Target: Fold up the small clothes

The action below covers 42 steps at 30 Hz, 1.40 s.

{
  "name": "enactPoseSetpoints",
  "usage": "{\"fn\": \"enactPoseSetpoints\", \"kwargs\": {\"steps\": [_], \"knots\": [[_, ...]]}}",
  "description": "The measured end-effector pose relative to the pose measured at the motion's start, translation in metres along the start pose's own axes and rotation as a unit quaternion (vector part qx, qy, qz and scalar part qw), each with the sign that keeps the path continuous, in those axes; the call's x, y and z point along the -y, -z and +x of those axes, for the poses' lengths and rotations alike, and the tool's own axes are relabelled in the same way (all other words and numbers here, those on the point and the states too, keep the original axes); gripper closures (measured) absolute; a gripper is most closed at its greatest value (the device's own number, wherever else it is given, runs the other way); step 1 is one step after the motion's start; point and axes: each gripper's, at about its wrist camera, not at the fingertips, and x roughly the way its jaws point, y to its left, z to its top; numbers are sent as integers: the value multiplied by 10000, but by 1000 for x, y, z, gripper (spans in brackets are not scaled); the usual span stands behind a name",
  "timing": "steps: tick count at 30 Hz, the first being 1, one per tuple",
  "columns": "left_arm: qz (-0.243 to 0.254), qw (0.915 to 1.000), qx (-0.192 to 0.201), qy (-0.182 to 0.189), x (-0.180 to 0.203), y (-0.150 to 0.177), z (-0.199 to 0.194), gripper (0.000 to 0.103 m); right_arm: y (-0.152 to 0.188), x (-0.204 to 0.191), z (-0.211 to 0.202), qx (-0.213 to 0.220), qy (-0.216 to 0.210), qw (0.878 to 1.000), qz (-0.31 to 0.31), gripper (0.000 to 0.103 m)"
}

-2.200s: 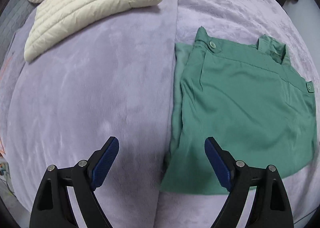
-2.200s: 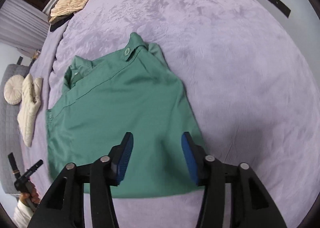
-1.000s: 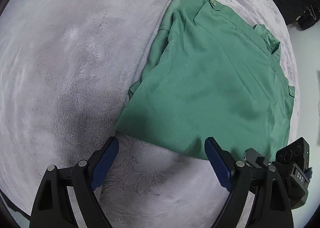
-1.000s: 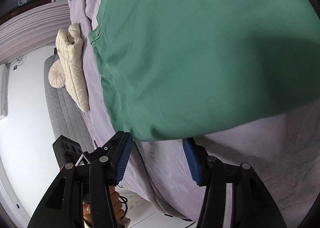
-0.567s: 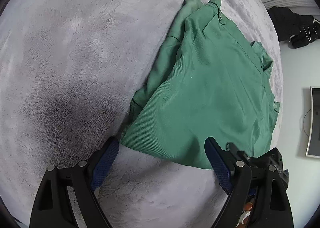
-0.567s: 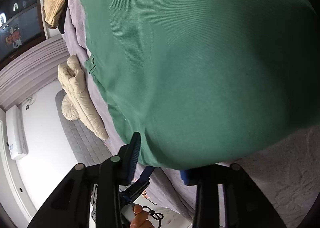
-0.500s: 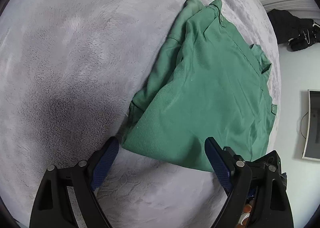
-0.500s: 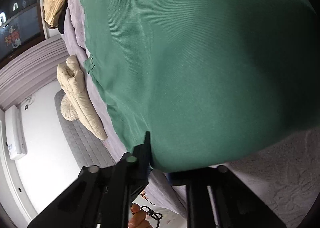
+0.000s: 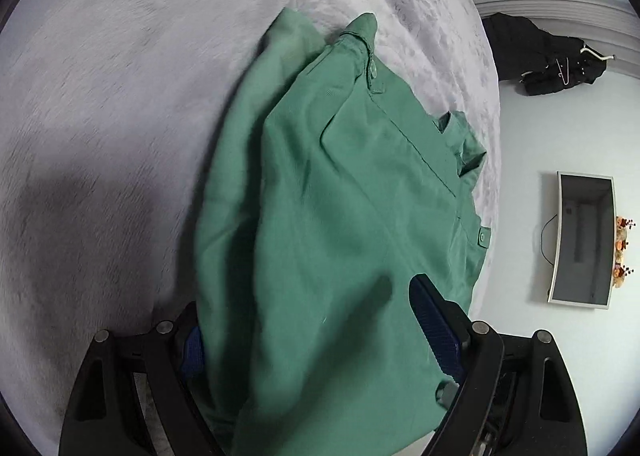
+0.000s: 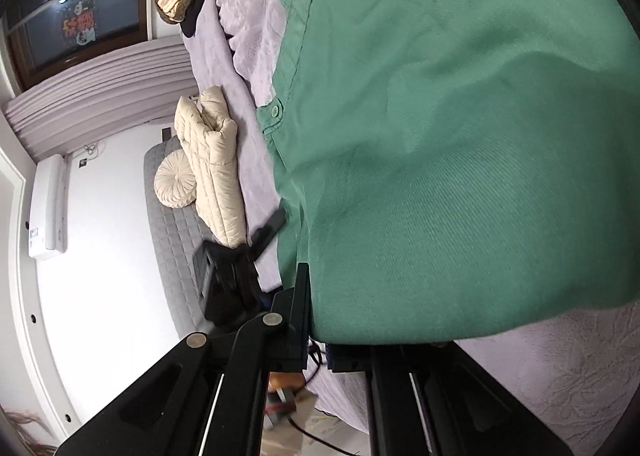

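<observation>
The green garment [image 9: 340, 240] lies half-folded on the lilac bedspread [image 9: 100, 115], its near hem raised off the cover. The right gripper [image 10: 320, 340] has its jaws clamped on one corner of that hem. The left gripper [image 9: 312, 340] straddles the other corner, jaws apart, cloth between them. This looks like the start of the next fold: the left jaws must close on the hem, then both should carry it toward the buttoned waistband [image 9: 482, 236]. A cream jacket [image 10: 212, 167] lies well apart.
</observation>
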Motion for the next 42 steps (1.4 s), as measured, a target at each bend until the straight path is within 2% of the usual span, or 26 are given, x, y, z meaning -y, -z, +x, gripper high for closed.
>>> {"fn": "enactPoseSetpoints", "kwargs": {"steps": [3,5,6,8,11,14,20,24,30,31,32,35,38,40,42], "knots": [[250,9985,19,-485,14,-6,12,19,5,7,-1,-165,193,9997,-18,97],[485,9949,16,-879,20,-4,18,50,9,8,-2,-385,450,9982,-117,96],[607,9921,13,-1101,23,-3,20,55,12,6,-4,-555,585,9965,-234,93],[783,9897,32,-1195,24,-1,20,67,15,-2,-7,-936,1016,9880,-691,92],[921,9872,58,-1304,29,0,18,67,15,-20,-26,-1158,1448,9724,-1415,92],[999,9838,69,-1486,33,0,20,67,-2,-30,-53,-876,1654,9681,-1668,92],[1000,9805,69,-1689,40,0,28,67,-58,-43,-66,-199,2326,9531,-1924,91],[981,9788,89,-1795,43,-1,32,67,-75,-43,-61,-103,2682,9411,-2055,92],[1043,9756,138,-1928,52,-2,41,67,-85,-35,-58,138,2915,9333,-2091,92],[1097,9745,179,-1948,54,-1,41,73,-86,-32,-56,140,2883,9349,-2065,92],[1142,9745,246,-1914,56,0,40,84,-88,-27,-54,109,2894,9355,-2024,92],[1177,9761,366,-1792,65,1,33,89,-93,-4,-38,-97,3051,9328,-1917,95],[1360,9781,508,-1492,85,5,21,89,-98,10,-30,-111,3116,9295,-1972,100],[1638,9756,591,-1335,111,9,14,89,-99,13,-30,-109,3080,9298,-2013,100],[1904,9714,652,-1263,138,15,10,89,-96,12,-29,-104,3109,9250,-2182,100]]}}
